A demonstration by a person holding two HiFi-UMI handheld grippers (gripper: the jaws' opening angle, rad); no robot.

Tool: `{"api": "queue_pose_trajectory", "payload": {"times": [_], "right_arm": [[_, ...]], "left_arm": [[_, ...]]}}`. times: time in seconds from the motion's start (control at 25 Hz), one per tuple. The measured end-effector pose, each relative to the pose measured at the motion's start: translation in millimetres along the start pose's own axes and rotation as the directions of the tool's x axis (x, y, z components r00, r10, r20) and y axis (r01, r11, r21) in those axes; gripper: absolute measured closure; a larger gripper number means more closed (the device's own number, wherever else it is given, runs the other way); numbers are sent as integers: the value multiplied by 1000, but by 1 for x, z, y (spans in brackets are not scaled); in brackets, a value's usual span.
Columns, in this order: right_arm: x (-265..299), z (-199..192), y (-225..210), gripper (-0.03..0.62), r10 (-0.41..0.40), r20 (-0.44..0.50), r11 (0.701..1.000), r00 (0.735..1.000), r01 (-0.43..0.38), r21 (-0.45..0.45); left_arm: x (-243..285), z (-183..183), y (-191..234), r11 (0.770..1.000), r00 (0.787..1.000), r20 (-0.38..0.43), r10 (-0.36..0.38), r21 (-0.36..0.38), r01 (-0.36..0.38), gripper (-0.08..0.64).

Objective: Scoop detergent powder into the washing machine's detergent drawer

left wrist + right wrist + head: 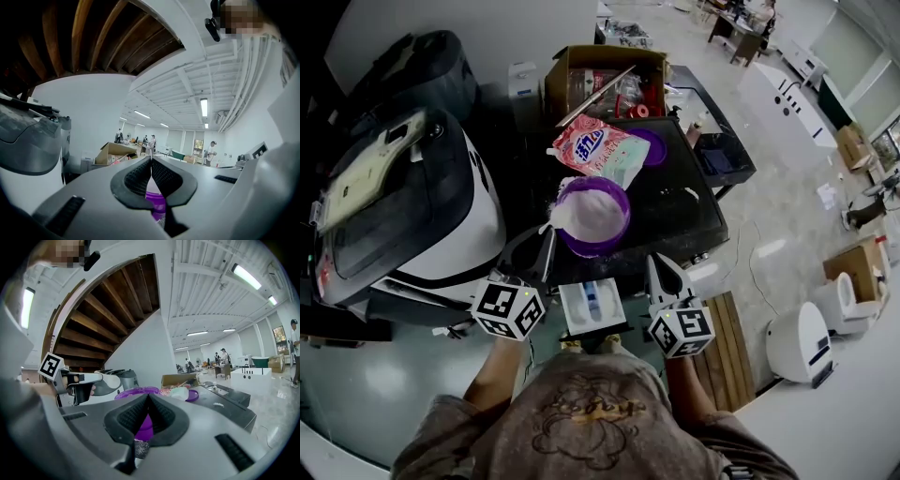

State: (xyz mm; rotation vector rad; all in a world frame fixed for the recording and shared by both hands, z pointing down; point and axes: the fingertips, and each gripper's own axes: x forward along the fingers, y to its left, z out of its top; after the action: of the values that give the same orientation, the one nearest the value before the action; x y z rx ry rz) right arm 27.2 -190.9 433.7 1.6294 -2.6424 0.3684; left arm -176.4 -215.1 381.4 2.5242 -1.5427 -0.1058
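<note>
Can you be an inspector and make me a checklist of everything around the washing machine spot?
Surface: black table, with a few white specks.
Job's things: purple bowl full of white powder; detergent bag lying flat just beyond it; detergent drawer between the two grippers; washing machine on the left.
Clutter: open cardboard box with things inside; purple lid beside the bag.
Grippers: left gripper and right gripper both shut, nothing between the jaws.
Cables: one thin cord, it seems, on the floor right of the table.
Surroundings: big bright room, people far off, white round machine on the floor.
</note>
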Motion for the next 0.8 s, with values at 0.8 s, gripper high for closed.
{"api": "queue_pose_trajectory", "payload": {"times": [0.8], "right_arm": [[18, -5, -28, 589, 59, -8, 998, 998, -58, 32]], "left_arm": [[84, -11, -11, 958, 961, -262, -86, 243, 152, 535]]}}
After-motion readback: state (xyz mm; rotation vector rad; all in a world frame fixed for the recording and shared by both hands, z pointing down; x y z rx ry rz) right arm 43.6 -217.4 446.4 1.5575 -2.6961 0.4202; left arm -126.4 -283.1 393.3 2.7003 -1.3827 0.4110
